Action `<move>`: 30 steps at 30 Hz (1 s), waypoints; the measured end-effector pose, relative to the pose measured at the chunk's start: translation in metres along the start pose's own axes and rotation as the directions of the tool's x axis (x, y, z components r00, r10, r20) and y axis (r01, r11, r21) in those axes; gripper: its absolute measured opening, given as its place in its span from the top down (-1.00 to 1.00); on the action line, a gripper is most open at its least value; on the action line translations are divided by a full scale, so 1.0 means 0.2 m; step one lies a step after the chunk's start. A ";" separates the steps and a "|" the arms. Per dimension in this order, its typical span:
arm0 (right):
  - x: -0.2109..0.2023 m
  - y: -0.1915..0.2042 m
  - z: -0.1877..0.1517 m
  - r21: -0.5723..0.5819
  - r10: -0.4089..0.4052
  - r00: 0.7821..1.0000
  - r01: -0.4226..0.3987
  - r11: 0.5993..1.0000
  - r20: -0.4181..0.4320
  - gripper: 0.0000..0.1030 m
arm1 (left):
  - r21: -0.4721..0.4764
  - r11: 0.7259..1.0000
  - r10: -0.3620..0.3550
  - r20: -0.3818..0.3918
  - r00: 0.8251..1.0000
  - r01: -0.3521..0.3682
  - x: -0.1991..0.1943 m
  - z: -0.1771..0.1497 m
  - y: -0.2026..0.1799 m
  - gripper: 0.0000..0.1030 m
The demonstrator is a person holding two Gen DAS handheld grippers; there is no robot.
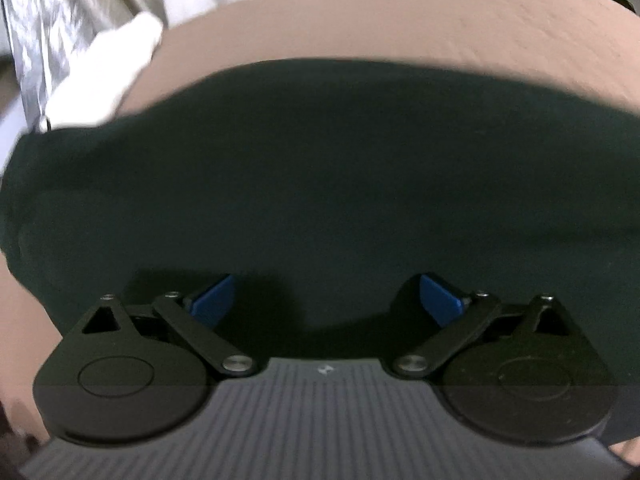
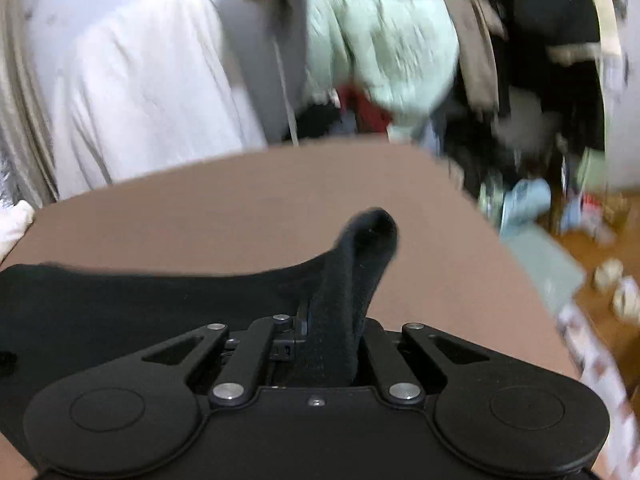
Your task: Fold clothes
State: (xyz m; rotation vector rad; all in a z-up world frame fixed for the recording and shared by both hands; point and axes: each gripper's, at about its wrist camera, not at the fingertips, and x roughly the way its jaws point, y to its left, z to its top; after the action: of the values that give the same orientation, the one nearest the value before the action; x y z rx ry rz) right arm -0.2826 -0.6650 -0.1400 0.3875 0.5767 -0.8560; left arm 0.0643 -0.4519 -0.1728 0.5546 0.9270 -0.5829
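Both feeds look soft on my end. Light is even, dim-ish indoor stuff with no glare. The dark garment [image 1: 320, 184] on the worktop [image 1: 360, 28] is so black that its folds barely register, and the left claw [image 1: 326, 300] drops a fuzzy shadow onto it just in front of the blue pads [image 1: 212, 300]. Motion smear is worst on the right wrist view: the far pile of laundry [image 2: 392, 64] and the floor [image 2: 600, 248] at the right edge streak badly. Fisheye bends the worktop's far edge into an arc.

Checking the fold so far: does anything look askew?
Yes: a corner of the dark garment sticks up bunched, pinched in the shut right tongs, while the rest lies flat under the open left tongs.
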 end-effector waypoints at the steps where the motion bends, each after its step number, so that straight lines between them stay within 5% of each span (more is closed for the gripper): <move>1: 0.05 0.02 -0.01 -0.053 -0.016 1.000 0.015 0.999 -0.019 0.94 | -0.027 1.000 -0.014 -0.011 1.000 0.013 0.01 0.00 0.02 -0.99; 4: 0.15 0.04 -0.05 -0.121 -0.068 0.997 0.064 0.991 -0.029 0.68 | -0.050 0.998 -0.027 -0.016 0.999 0.026 0.01 -0.01 0.05 -0.99; 7: 0.10 -0.09 -0.06 0.041 -0.023 1.000 0.024 0.999 -0.013 0.41 | -0.015 1.000 -0.010 0.014 1.000 0.011 -0.02 -0.03 0.03 -0.99; 9: 0.04 -0.20 -0.09 0.206 0.031 0.999 -0.035 0.978 0.022 0.11 | -0.012 1.000 -0.012 0.115 0.993 0.013 -0.10 -0.04 0.00 -0.91; 11: -0.03 -0.38 -0.20 0.425 0.152 0.985 -0.173 0.889 0.085 -0.18 | 0.028 0.998 -0.058 0.279 0.959 0.052 -0.24 -0.05 -0.07 -0.92; 13: -0.13 -0.45 -0.31 0.513 0.227 0.970 -0.241 0.824 0.090 -0.18 | 0.136 0.981 -0.176 0.338 0.925 0.137 -0.36 -0.02 -0.19 -0.95; 15: -0.23 -0.52 -0.41 0.585 0.298 0.950 -0.296 0.755 0.097 -0.18 | 0.262 0.933 -0.322 0.307 0.896 0.246 -0.43 0.01 -0.35 -0.96; 17: -0.35 -0.47 -0.50 0.562 0.359 0.926 -0.359 0.745 0.115 -0.18 | 0.371 0.863 -0.443 0.225 0.868 0.344 -0.45 0.03 -0.52 -0.96; 20: -0.41 -0.34 -0.65 0.572 0.472 0.879 -0.425 0.702 0.074 -0.18 | 0.480 0.784 -0.504 0.125 0.854 0.393 -0.46 0.02 -0.77 -0.96; 22: -0.41 -0.22 -0.74 0.570 0.505 0.862 -0.435 0.697 0.041 -0.18 | 0.544 0.753 -0.519 0.144 0.843 0.371 -0.49 -0.04 -0.91 -0.96; 25: -0.37 -0.08 -0.85 0.586 0.504 0.861 -0.442 0.680 0.065 -0.19 | 0.678 0.639 -0.591 0.132 0.796 0.363 -0.57 -0.14 -1.04 -0.96; 27: -0.33 -0.04 -0.86 0.599 0.457 0.885 -0.413 0.686 0.086 -0.19 | 0.721 0.597 -0.624 0.143 0.769 0.350 -0.62 -0.18 -1.07 -0.96; 30: -0.25 -0.05 -0.79 0.595 0.359 0.928 -0.344 0.726 0.098 -0.19 | 0.781 0.504 -0.704 0.124 0.699 0.369 -0.70 -0.25 -1.10 -0.96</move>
State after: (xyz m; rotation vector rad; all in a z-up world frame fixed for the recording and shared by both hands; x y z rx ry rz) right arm -0.3664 -0.5577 -0.2341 1.0667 0.2153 -0.6454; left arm -0.1793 -0.5456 -0.1191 0.7697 0.3817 -1.6587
